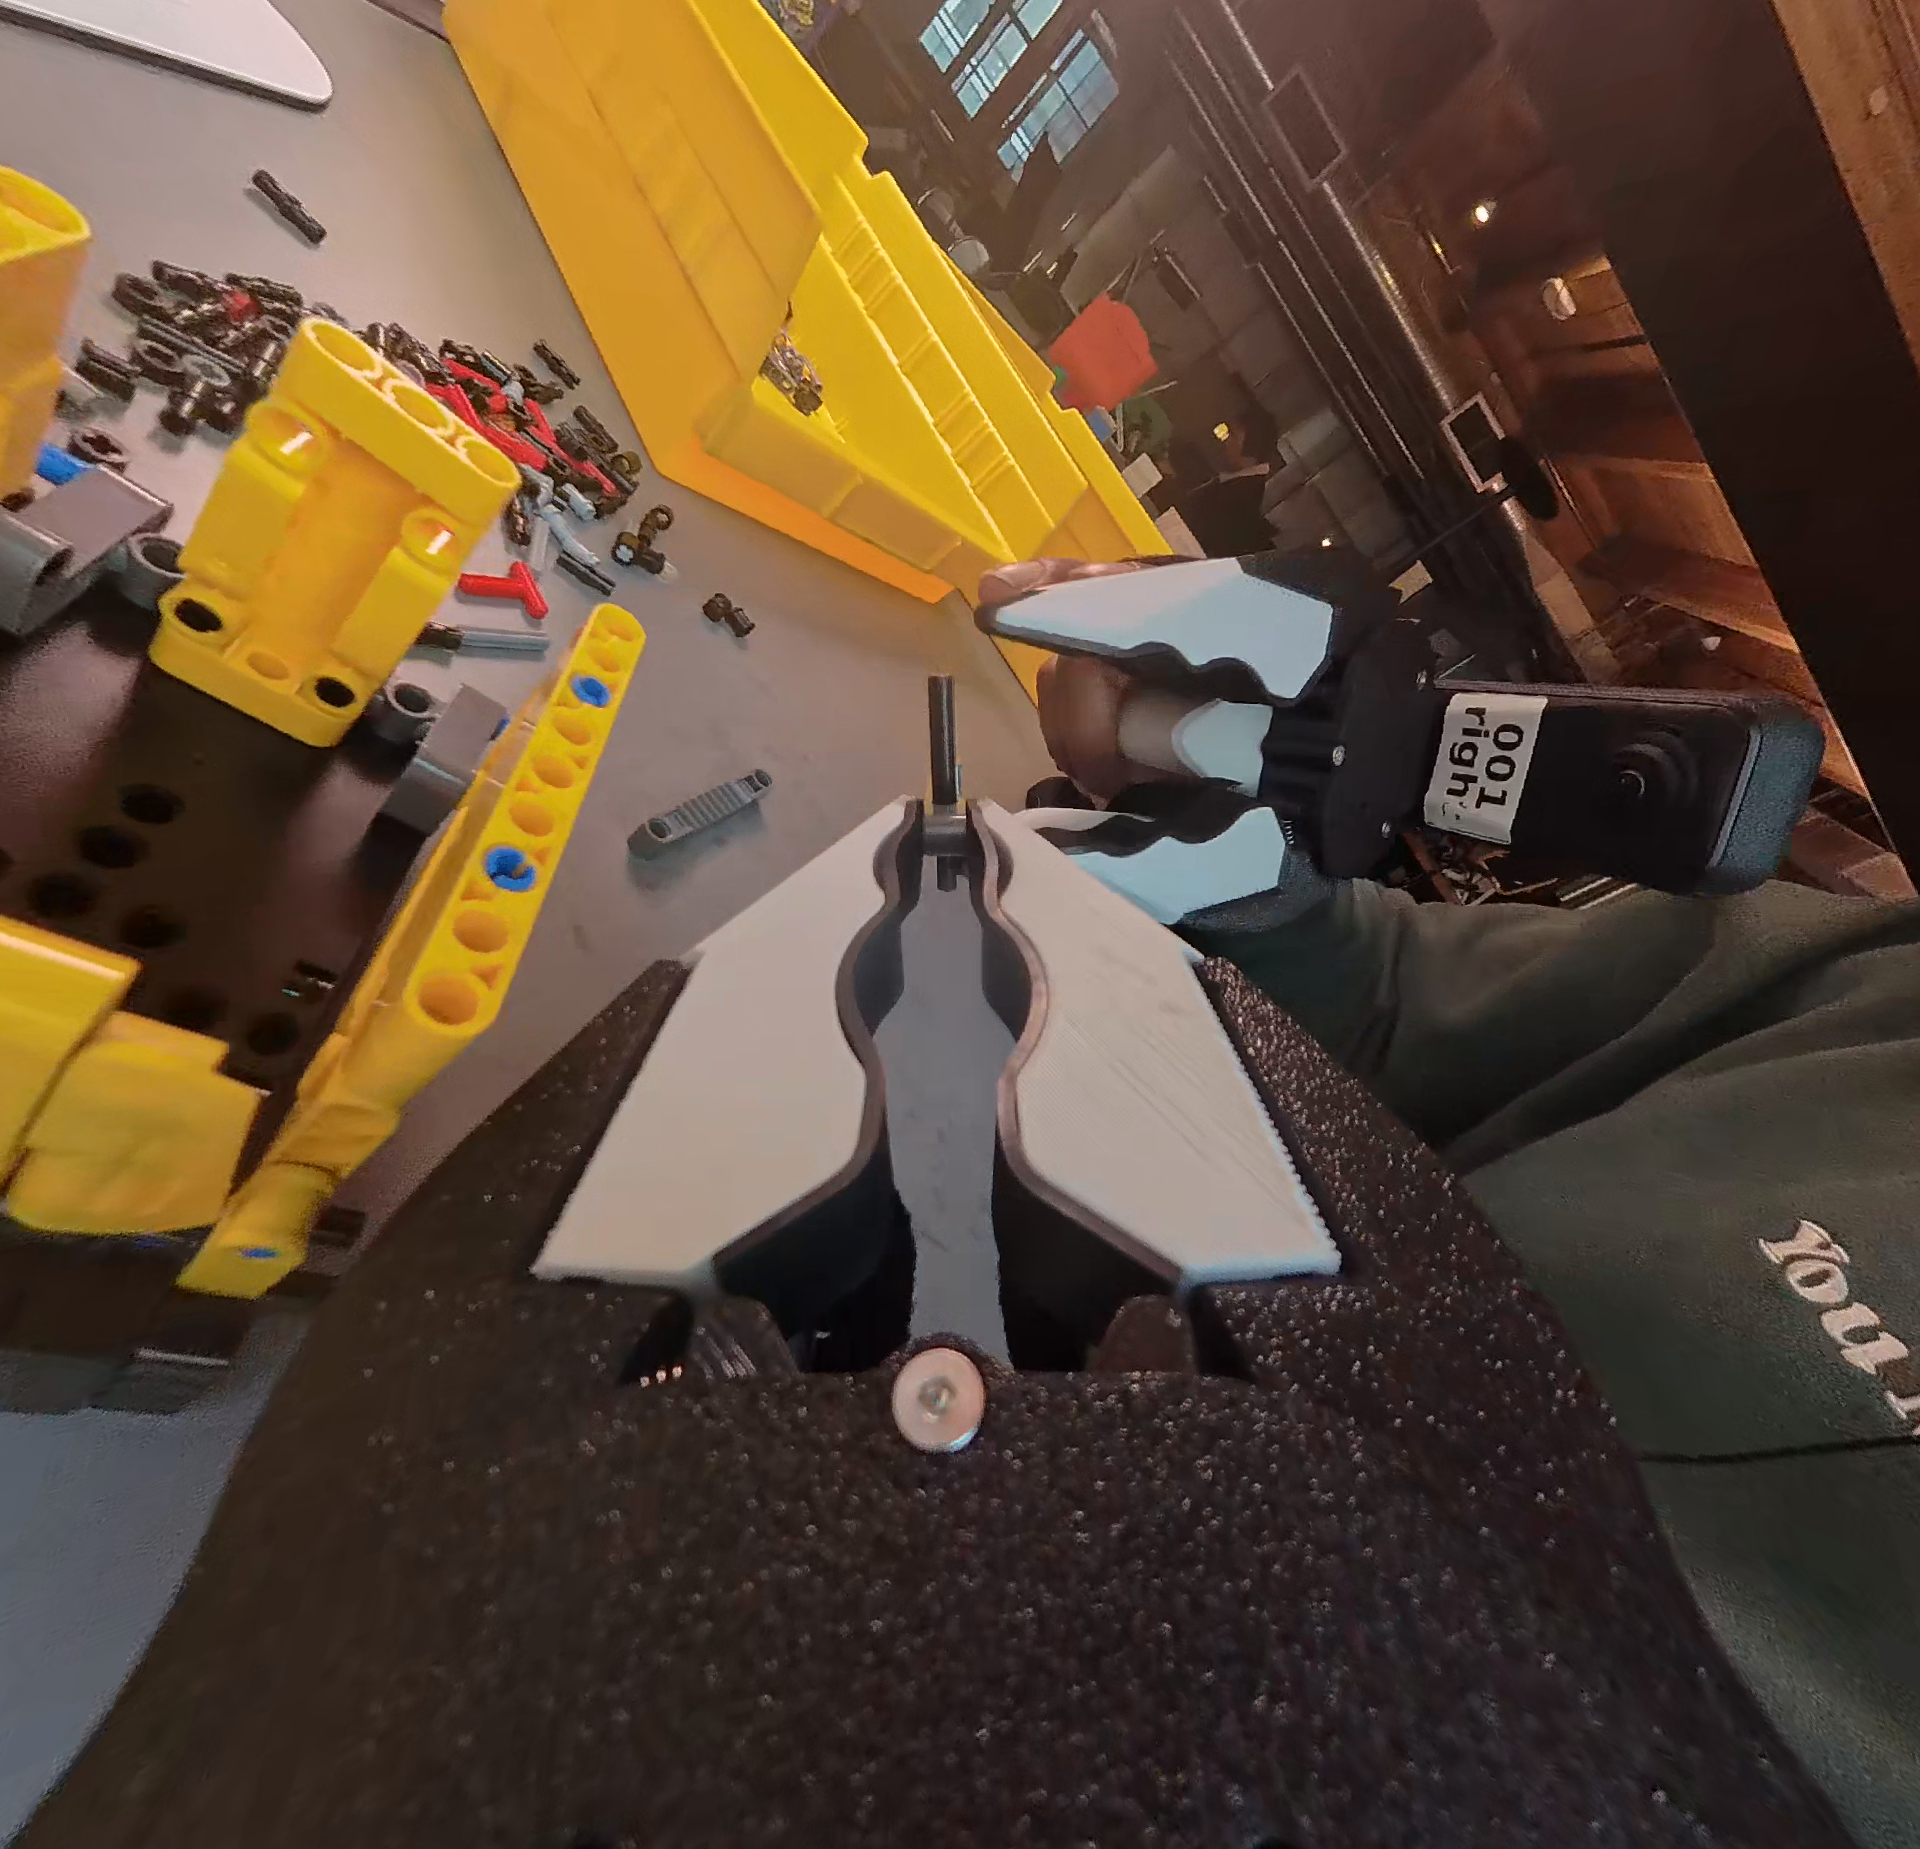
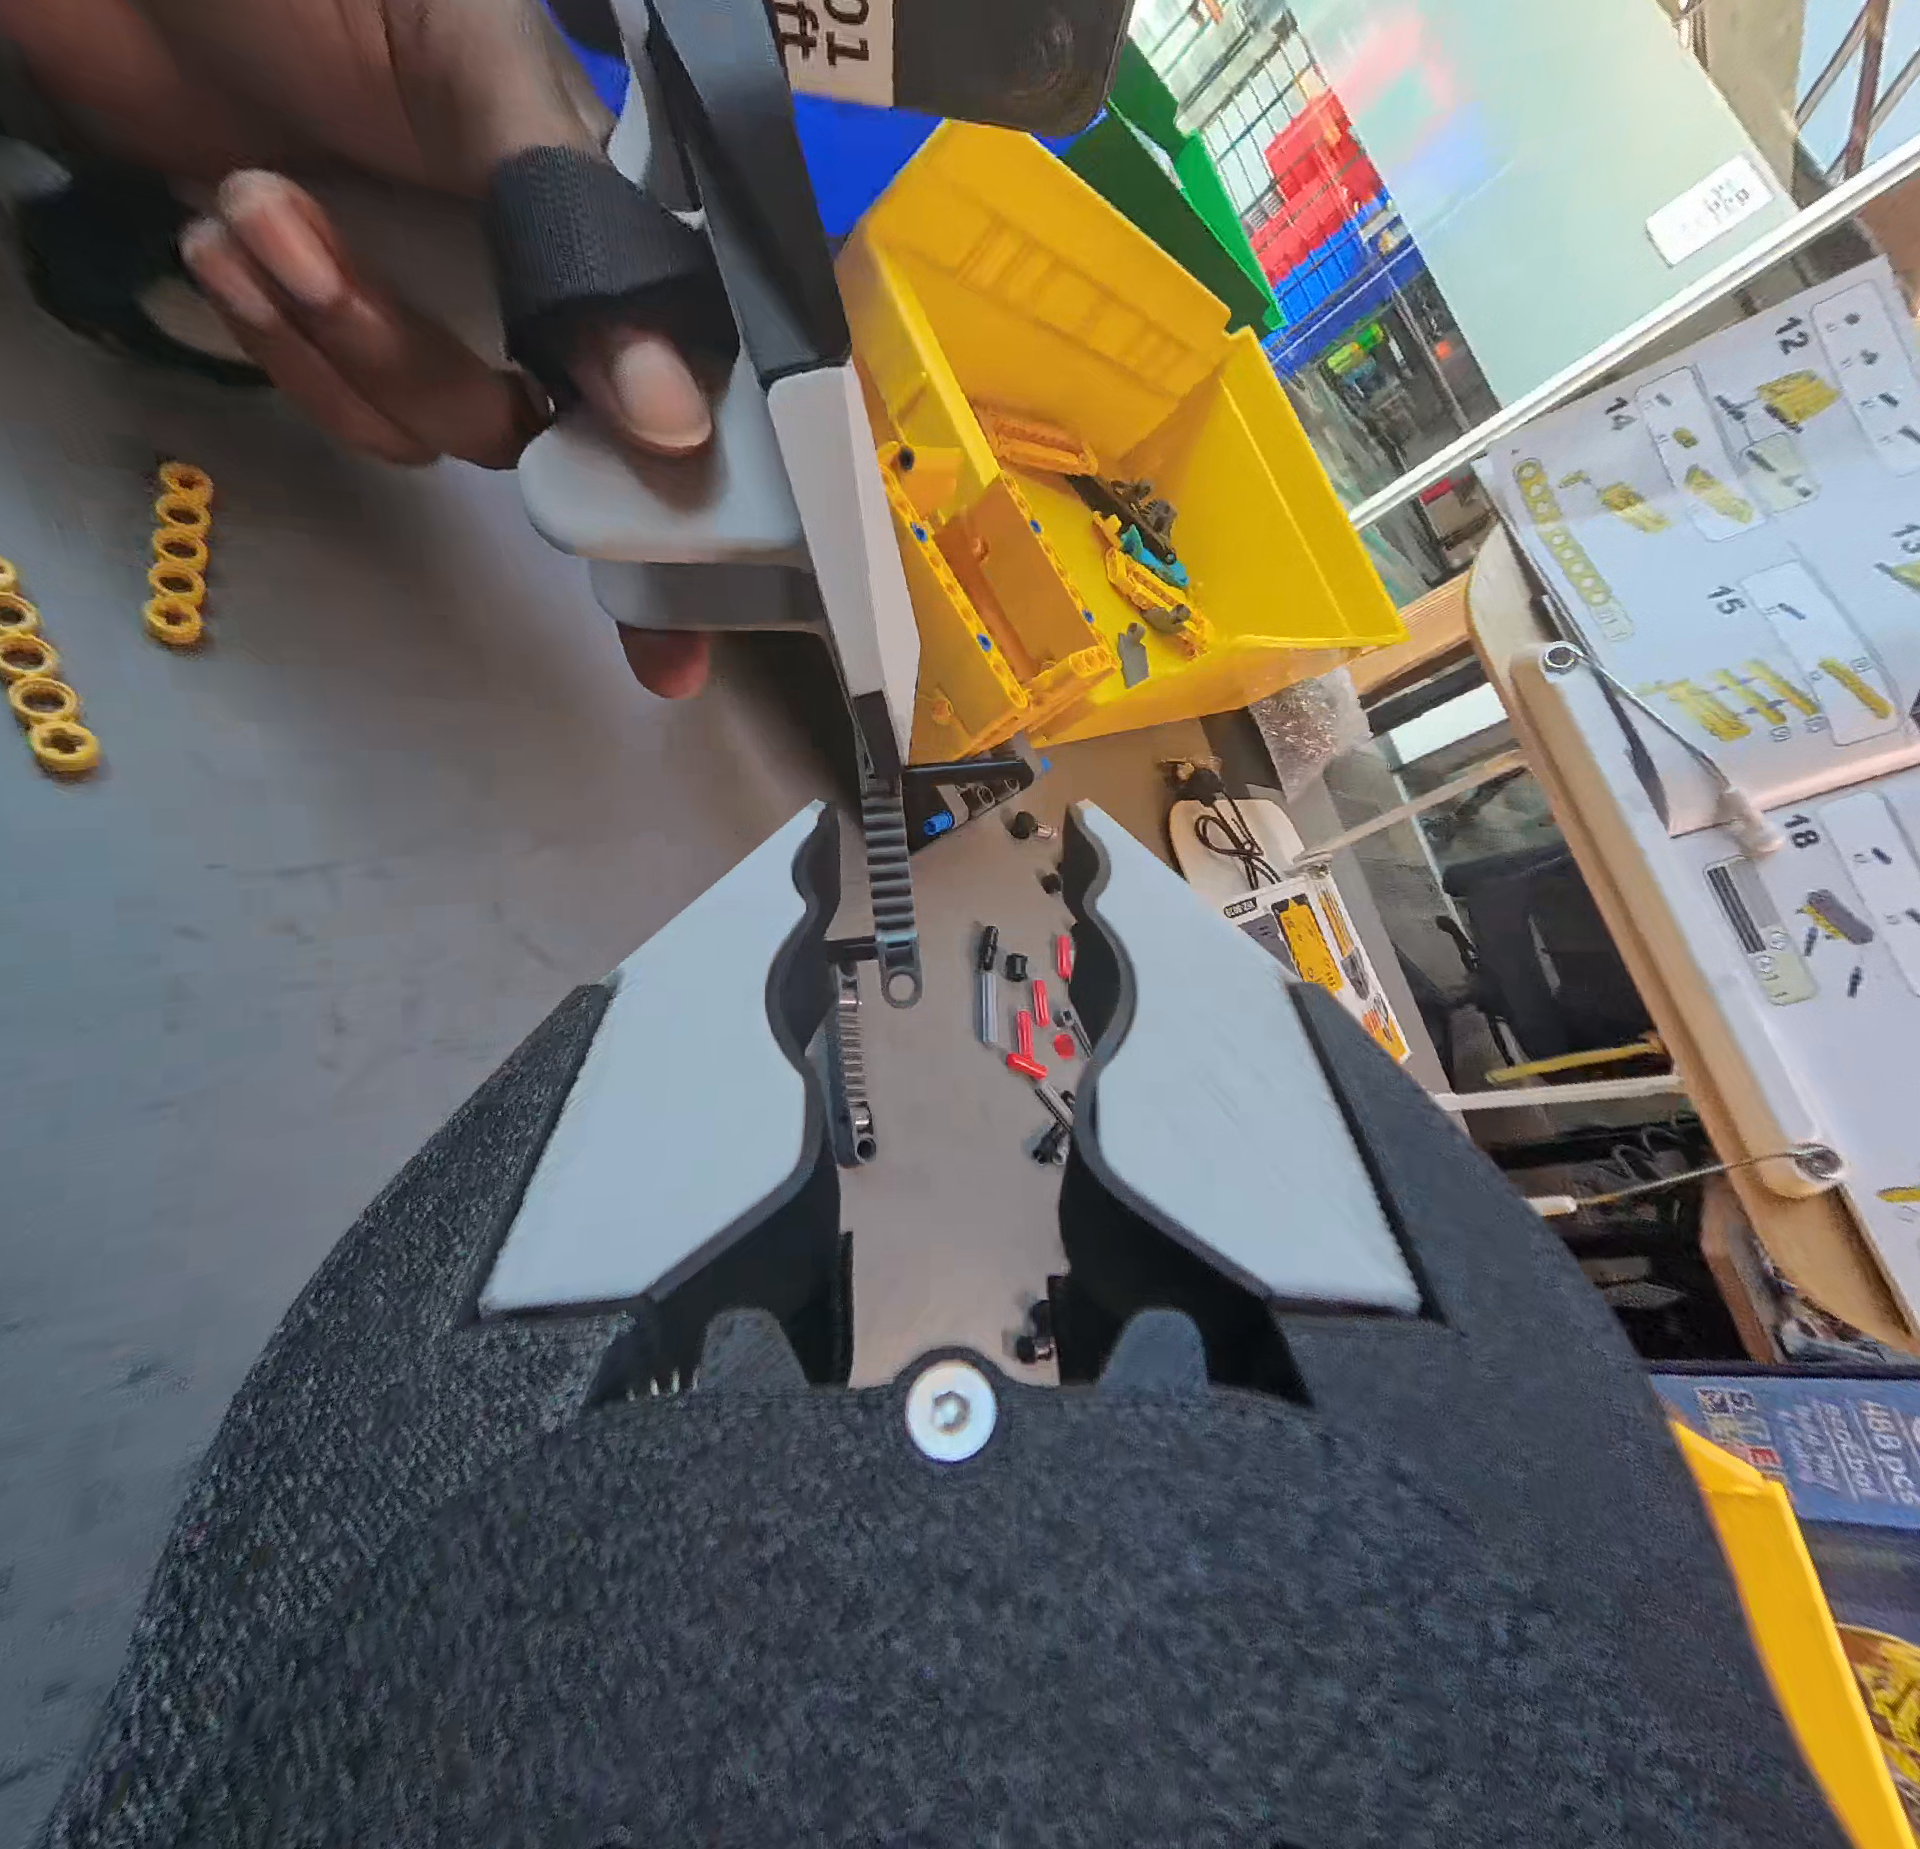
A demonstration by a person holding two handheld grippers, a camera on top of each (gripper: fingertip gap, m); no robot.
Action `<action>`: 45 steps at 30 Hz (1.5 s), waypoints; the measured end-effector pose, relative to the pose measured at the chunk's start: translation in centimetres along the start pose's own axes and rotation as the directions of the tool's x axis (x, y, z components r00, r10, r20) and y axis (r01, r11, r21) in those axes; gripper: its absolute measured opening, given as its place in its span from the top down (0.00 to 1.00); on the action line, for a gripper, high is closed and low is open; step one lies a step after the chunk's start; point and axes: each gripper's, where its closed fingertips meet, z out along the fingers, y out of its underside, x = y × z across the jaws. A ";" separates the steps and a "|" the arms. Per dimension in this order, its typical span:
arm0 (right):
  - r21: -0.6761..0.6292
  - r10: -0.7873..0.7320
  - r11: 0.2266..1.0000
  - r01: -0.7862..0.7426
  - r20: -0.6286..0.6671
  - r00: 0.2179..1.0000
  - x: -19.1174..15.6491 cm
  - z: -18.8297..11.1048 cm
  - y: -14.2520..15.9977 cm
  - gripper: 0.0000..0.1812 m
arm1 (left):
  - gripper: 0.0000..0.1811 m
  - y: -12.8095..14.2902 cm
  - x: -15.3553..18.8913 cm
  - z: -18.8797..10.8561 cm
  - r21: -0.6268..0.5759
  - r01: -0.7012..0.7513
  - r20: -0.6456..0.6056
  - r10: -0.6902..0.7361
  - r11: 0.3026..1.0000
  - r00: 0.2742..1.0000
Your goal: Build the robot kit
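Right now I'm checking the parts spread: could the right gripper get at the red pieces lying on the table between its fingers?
Probably yes. The right gripper is open and holds nothing, and the red pieces lie loose on the table in line with its gap. Only small black pins sit among them.

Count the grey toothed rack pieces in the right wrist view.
2. One grey toothed rack sits just below the left hand-held gripper tip; the other rack is nearer the camera, partly hidden by the right hand-held gripper finger. More may be hidden.
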 end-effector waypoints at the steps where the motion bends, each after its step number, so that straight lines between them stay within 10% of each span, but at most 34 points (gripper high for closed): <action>1: 0.003 0.007 1.000 -0.007 0.004 1.000 -0.1 0.2 -0.1 0.77 | 0.97 0.2 0.1 0.1 -0.009 -0.002 0.003 0.002 1.000 1.000; 27: -0.035 -0.226 0.973 0.228 0.057 0.972 -2.4 0.6 0.7 0.82 | 0.97 2.5 0.3 0.5 -0.138 -0.005 0.004 0.006 0.990 1.000; 45: -0.025 -0.110 0.994 0.110 0.008 0.994 -1.6 0.8 0.4 0.84 | 0.96 1.7 0.6 0.0 -0.107 -0.010 -0.023 0.008 0.994 1.000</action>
